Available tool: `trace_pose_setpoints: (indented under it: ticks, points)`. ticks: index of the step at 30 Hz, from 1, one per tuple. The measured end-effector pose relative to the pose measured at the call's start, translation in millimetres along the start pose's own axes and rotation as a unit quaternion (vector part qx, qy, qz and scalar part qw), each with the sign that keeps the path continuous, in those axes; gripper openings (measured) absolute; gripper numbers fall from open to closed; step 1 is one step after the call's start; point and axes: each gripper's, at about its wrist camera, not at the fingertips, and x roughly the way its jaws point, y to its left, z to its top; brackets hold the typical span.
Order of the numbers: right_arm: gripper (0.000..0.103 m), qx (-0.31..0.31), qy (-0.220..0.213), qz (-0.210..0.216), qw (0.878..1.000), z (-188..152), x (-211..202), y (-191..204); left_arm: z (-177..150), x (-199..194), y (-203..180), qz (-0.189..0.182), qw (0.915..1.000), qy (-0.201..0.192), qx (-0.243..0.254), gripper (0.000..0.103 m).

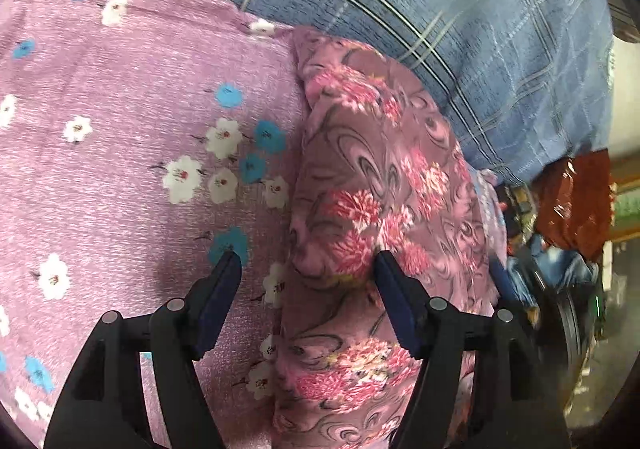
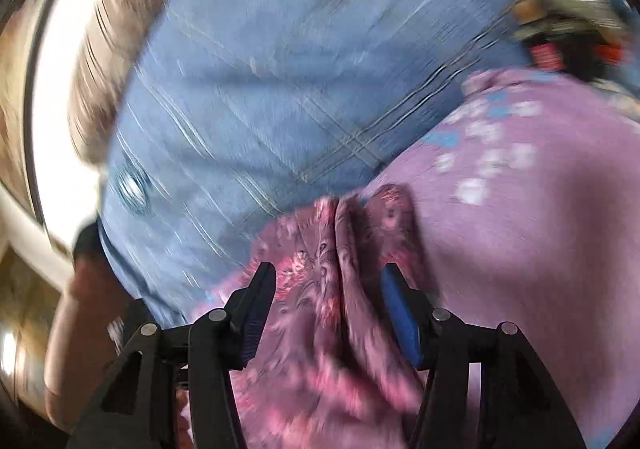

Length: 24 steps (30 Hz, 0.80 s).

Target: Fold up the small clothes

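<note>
Two cloth layers fill most of both views: a blue plaid sheet (image 1: pixel 460 29) at the back, and over it a lilac spread (image 1: pixel 132 153) with white and blue flowers. On the lilac spread, along its edge by the plaid, lies the small garment (image 1: pixel 372 185), mauve with pink flower clusters and grey swirls, bunched into a long ridge with folds running along it.

My left tool (image 1: pixel 306 263) tips steeply down over the garment's near end. Jaws apart, nothing clamped: one pad sits over the lilac spread, the other over the garment.

My right tool (image 2: pixel 328 275) angles down less steeply at the garment's (image 2: pixel 320 249) other end. Jaws apart, a pleat of the cloth standing between them; pads not pressing it as far as I can tell. That view is badly motion-blurred.

A dim clutter of items (image 1: pixel 560 209) sits past the bed edge, too blurred to identify.
</note>
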Motion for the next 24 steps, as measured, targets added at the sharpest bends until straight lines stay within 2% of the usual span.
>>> trace_pose_setpoints:
  ticks: [1,2,3,4,5,6,7,9,11,13,14,15,16,17,19,23,24]
  points:
    - [0.057,-0.005,0.024,-0.001,1.0,4,15,1,0,1,-1,-0.004,1.0,0.002,0.005,0.067]
    - [0.057,-0.017,0.071,0.004,0.997,11,43,3,1,4,-4,-0.008,0.9999,0.006,0.008,0.067]
    - [0.053,-0.028,0.111,-0.007,0.993,11,65,6,2,4,-7,-0.012,0.9998,0.009,0.01,0.067]
    - [0.046,-0.042,0.122,-0.022,0.991,10,76,8,5,2,-7,-0.018,0.9997,0.011,0.013,0.067]
    - [0.015,-0.072,0.113,-0.042,0.99,10,80,17,6,-1,-12,-0.024,0.9994,0.009,0.021,0.067]
    - [0.008,-0.113,0.098,-0.047,0.988,11,76,31,7,-6,-14,-0.03,0.9991,0.003,0.029,0.067]
    - [0.008,-0.125,0.081,-0.036,0.988,10,67,37,8,-9,-19,-0.034,0.9986,-0.004,0.04,0.068]
    - [0.007,-0.118,0.01,0.003,0.993,13,33,40,10,-6,-27,-0.03,0.9978,-0.013,0.057,0.069]
    - [0.007,-0.074,-0.017,0.001,0.997,15,19,22,7,9,-32,-0.017,0.9977,-0.004,0.065,0.069]
    - [0.007,-0.033,-0.001,-0.033,0.999,16,27,-3,6,29,-33,0.0,0.9981,0.018,0.059,0.069]
    - [0.007,-0.023,0.034,-0.068,0.997,11,39,-18,2,35,-33,0.01,0.998,0.02,0.06,0.069]
    - [0.007,-0.021,0.049,-0.081,0.995,8,47,-21,3,33,-35,0.014,0.9977,0.011,0.065,0.069]
    - [0.008,-0.02,0.048,-0.075,0.996,6,44,-23,1,29,-38,0.02,0.9972,0.005,0.072,0.069]
    - [0.013,-0.019,0.045,-0.071,0.996,7,38,-21,-1,24,-39,0.024,0.9969,0.005,0.075,0.069]
    - [0.015,-0.016,0.038,-0.054,0.998,7,18,-16,-9,14,-37,0.013,0.997,0.016,0.074,0.067]
    - [0.046,-0.023,0.044,-0.011,0.999,-17,-22,-24,-49,-4,-27,-0.03,0.9957,0.037,0.08,0.068]
    - [0.048,-0.021,0.046,-0.003,0.999,-27,-31,-29,-64,1,-28,-0.039,0.9951,0.047,0.078,0.068]
